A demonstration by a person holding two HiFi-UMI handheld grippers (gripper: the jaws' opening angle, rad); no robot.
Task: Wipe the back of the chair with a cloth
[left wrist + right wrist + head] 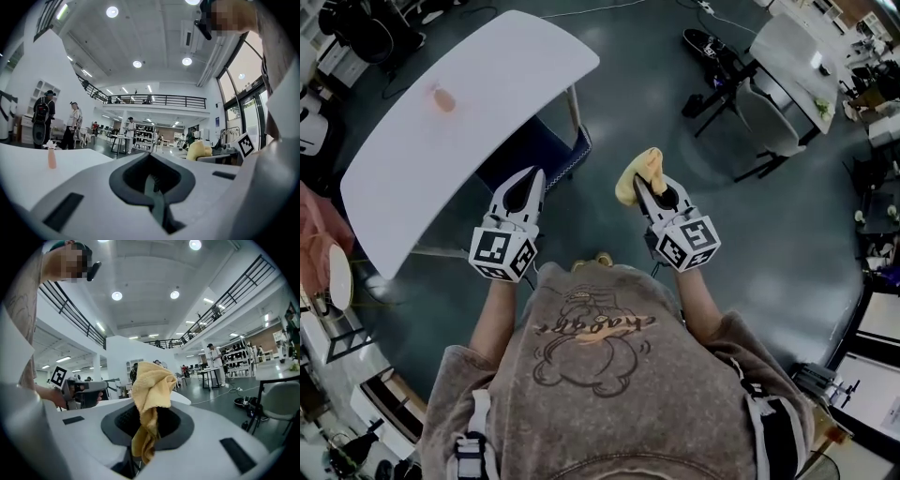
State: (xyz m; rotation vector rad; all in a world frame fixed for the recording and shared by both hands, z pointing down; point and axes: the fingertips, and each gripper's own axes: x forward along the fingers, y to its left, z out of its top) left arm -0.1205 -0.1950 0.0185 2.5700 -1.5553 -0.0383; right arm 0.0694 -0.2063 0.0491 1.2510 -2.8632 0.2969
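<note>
A dark blue chair [546, 150] stands tucked under the white table [478, 103], so only its near part shows. My right gripper [643, 190] is shut on a yellow cloth [637, 172] and is held to the right of the chair, above the floor. In the right gripper view the cloth [151, 385] bunches up out of the shut jaws and hangs down between them. My left gripper [528, 190] is shut with nothing in it, just in front of the table's near edge. The left gripper view shows its jaws [154, 190] pressed together.
A small pink bottle [442, 98] stands on the white table. At the back right are another white table [792, 52] and a grey chair [769, 117]. Several people [44, 117] stand far off in the hall. Dark floor lies to the right of the chair.
</note>
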